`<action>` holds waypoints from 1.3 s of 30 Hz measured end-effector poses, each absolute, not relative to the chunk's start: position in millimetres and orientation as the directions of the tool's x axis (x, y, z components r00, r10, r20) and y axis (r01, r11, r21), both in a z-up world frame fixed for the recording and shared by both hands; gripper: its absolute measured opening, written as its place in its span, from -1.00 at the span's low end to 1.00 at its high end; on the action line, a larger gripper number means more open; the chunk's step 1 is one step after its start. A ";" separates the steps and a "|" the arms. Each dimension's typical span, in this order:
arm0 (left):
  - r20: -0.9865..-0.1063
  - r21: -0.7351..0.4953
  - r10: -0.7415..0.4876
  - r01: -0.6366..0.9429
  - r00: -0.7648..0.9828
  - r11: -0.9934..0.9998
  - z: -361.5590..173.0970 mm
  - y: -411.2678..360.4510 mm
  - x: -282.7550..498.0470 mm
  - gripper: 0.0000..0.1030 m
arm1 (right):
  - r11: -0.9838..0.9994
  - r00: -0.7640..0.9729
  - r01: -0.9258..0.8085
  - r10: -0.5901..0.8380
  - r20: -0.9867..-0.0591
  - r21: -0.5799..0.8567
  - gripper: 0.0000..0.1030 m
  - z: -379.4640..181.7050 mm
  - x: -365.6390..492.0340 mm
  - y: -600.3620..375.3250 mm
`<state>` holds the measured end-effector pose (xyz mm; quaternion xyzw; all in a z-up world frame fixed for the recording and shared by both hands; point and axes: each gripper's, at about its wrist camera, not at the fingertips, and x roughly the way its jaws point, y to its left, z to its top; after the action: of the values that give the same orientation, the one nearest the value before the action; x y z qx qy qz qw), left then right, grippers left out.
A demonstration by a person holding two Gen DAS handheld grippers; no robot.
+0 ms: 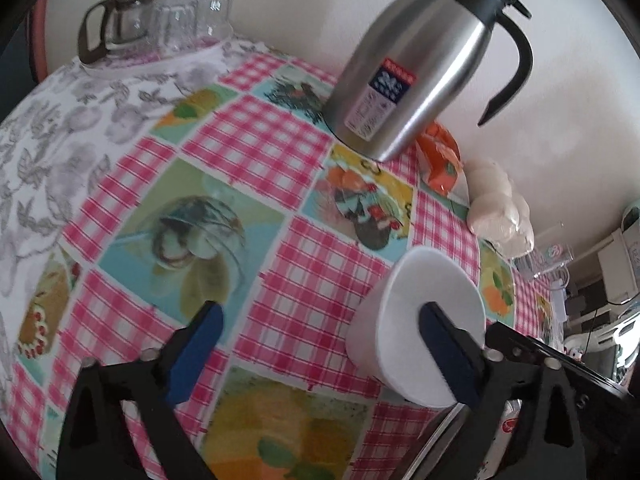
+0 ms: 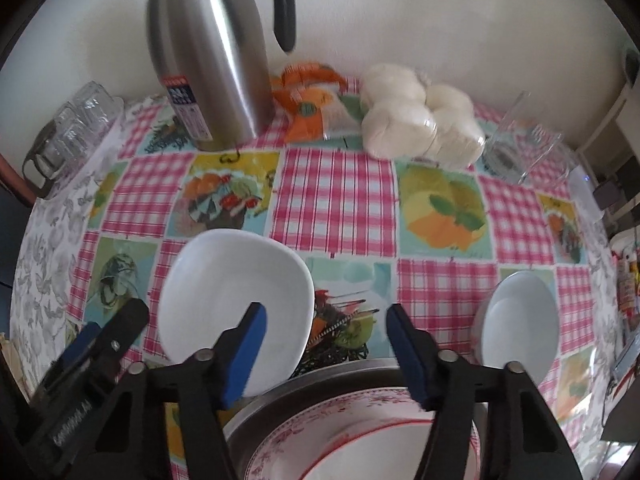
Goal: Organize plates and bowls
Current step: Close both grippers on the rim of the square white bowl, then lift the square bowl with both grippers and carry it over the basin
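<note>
In the right wrist view a white squarish bowl (image 2: pixel 232 300) sits on the checked tablecloth left of my right gripper (image 2: pixel 324 320), which is open and empty above a red-patterned plate (image 2: pixel 360 440) lying in a metal tray (image 2: pixel 256 416). A second white bowl (image 2: pixel 516 320) sits to the right. In the left wrist view my left gripper (image 1: pixel 320 328) is open and empty over the cloth; the white bowl (image 1: pixel 416 320) lies by its right finger (image 1: pixel 444 344), touching or just behind it. The left gripper also shows in the right wrist view (image 2: pixel 96 344), left of the bowl.
A steel thermos jug (image 2: pixel 212 52) stands at the back by the wall, with an orange packet (image 2: pixel 312 104) and a bag of white rolls (image 2: pixel 420 124) beside it. Upturned glasses and a glass pot (image 1: pixel 160 20) stand at the far left. A clear glass (image 2: pixel 524 144) stands at the back right.
</note>
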<state>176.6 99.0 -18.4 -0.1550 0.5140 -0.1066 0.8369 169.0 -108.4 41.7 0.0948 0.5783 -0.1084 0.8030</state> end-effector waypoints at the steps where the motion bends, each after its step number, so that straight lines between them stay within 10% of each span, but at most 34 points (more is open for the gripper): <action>1: -0.832 -0.368 -0.339 0.022 0.439 0.930 -20.7 96.8 177.2 0.56 | 0.957 0.293 0.288 -0.060 -0.954 0.028 0.09 36.5 171.6 -109.6; 19: -0.854 -0.397 -0.393 0.062 0.341 0.916 -49.2 61.7 182.8 -0.58 | 0.966 0.187 0.250 0.025 -0.982 0.072 -0.50 -0.5 189.7 -110.5; 39: -0.791 -0.487 -0.448 0.015 0.416 0.873 -27.9 96.0 182.7 -0.65 | 0.971 0.281 0.189 0.089 -0.956 0.146 -0.78 17.4 187.1 -98.2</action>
<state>182.7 96.0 -27.9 -0.2079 0.5212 -0.1419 0.8155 187.1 -98.2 17.4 0.1160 0.5989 -0.0319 0.7917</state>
